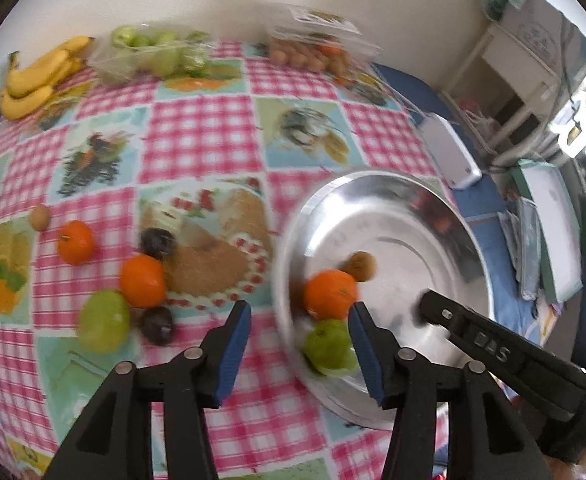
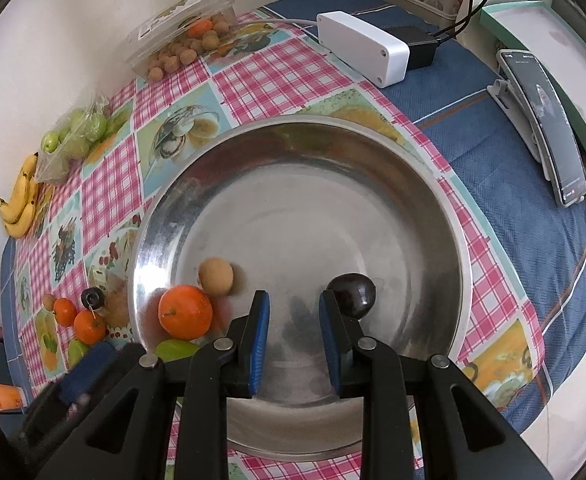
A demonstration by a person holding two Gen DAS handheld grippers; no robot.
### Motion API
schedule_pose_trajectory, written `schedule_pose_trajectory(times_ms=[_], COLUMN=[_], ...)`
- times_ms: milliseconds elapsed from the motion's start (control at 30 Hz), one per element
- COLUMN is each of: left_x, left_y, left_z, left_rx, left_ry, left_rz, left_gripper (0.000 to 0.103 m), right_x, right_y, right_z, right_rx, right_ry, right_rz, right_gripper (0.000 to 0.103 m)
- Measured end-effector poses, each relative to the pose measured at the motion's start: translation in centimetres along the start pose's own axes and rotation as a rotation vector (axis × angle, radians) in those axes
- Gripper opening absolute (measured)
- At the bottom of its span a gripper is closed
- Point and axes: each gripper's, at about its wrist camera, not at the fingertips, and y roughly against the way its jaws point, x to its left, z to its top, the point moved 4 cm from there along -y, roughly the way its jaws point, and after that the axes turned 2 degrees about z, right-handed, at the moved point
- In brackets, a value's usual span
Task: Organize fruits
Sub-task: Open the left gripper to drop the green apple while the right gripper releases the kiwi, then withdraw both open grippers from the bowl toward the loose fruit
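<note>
Right tongs [image 1: 423, 304] arm reads "DAS"; steel plate [image 1: 433, 216] below.

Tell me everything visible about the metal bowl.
The metal bowl is wide, shallow and round, shiny with a dull, smudged bottom. It sits upright on the checked tablecloth. Inside lie an orange, a small brown fruit, a green fruit near its left rim and a dark plum further right.
</note>
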Motion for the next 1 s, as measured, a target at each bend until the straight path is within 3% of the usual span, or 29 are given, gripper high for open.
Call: schedule_pose_trajectory(times_ms=[167, 367, 567, 900, 967, 1000], left_x=[3.8, 8.0, 10.3, 10.0, 9.7, 9.7], left_y=[0.2, 0.4, 0.6, 0.3, 0.2, 0.1], left_z=[0.7, 0.8, 0.6, 0.4, 0.4, 0.4], left_rx=[-0.017, -0.019, -0.019, -0.006, -0.001, 0.001], left_ry=[0.089, 0.175, 0.237, 0.221, 0.208, 0.203], left_rz=[0.114, 0.187, 0.212, 0.212, 0.216, 0.218], left_gripper=[0.061, 0.066, 0.07, 0.074, 0.079, 0.088], right_x=[0.2, 1.3, 2.0, 2.2, 2.2, 2.2], right_y=[-0.1, -0.1, -0.1, -0.2, -0.3, -0.3], right_z=[-0.2, -0.7, -0.8, -0.8, -0.8, -0.8], right_rx=[0.004, -0.001, -0.008, -0.006, -0.005, -0.006], right_ry=[0.021, 0.061, 0.091, 0.1, 0.102, 0.102], right_rz=[-0.005, -0.006, -0.007, -0.014, -0.018, -0.022], right_gripper=[0.026, 0.026, 0.026, 0.027, 0.033, 0.044])
